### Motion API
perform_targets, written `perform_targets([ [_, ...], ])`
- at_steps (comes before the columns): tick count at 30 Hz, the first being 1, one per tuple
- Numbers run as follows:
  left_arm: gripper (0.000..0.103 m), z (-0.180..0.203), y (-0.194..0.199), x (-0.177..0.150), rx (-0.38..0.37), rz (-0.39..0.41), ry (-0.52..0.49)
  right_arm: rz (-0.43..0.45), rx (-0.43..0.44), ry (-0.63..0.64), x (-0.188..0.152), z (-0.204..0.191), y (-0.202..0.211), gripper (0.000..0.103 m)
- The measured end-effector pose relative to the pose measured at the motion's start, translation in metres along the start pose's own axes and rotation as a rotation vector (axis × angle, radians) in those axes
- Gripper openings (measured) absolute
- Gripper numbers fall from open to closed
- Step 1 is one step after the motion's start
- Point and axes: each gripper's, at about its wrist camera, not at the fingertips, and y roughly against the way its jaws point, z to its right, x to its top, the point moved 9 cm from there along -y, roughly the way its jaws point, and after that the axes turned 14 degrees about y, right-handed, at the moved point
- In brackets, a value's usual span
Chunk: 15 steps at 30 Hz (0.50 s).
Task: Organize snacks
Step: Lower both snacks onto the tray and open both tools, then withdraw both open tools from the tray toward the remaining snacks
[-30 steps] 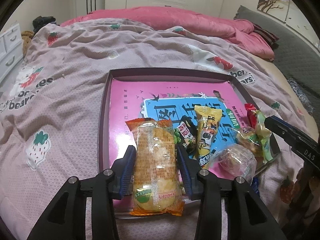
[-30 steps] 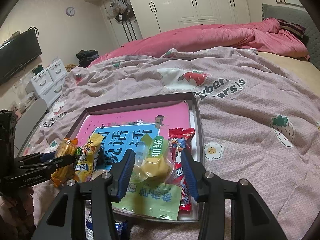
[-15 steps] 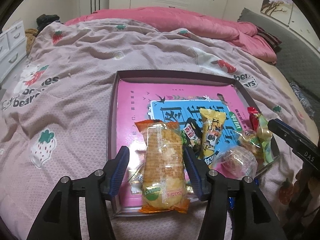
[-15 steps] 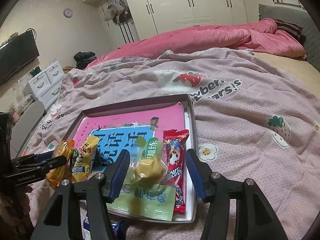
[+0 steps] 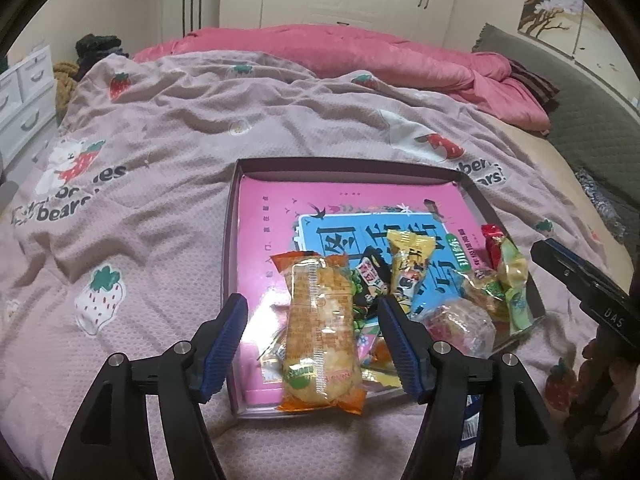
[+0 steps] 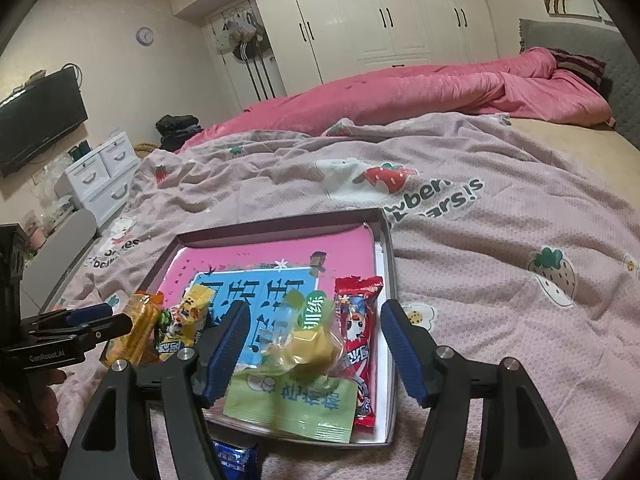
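- On the strawberry-print bedspread (image 5: 168,208) lies a shallow tray (image 5: 230,240), lined with a pink and blue printed sheet (image 5: 280,220), and the snacks sit bunched at its near end
- The left gripper (image 5: 312,340) has just been opening; its blue pads stand clear on either side of the orange cracker packet (image 5: 320,332), which lies released over the tray's near rim
- The right gripper (image 6: 312,346) has likewise been opening; the clear bag with a yellow snack (image 6: 308,344) rests free between its jaws, beside the red wrapper (image 6: 358,332) and over a green sachet (image 6: 292,400)
- To finish this release well, each hand would best draw straight back along its own line, jaws kept wide, so that no pad catches a crinkly wrapper and drags it out
- The cracker packet overhangs the rim and looks likely to tip out if nudged; a push further in may be wise
- The yellow packet (image 5: 410,264) and the dark one beside it overlap, so their full shapes are unclear
- A blue packet (image 6: 234,456) lies outside the tray, mostly hidden under the right gripper's frame
- Small wrappers under the cracker packet are too muddled to tell apart
- The printing on the packets is too small to read
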Motion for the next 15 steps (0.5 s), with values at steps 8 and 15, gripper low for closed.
perform_targets([
  [8, 0.071, 0.005, 0.01, -0.001, -0.01, 0.012, -0.013, 0.019, 0.013, 0.011, 0.003, -0.006, 0.009, 0.071],
  [15, 0.071, 0.012, 0.02, -0.006, -0.022, 0.018, -0.033, 0.036, 0.039, 0.031, 0.005, -0.017, 0.018, 0.076],
])
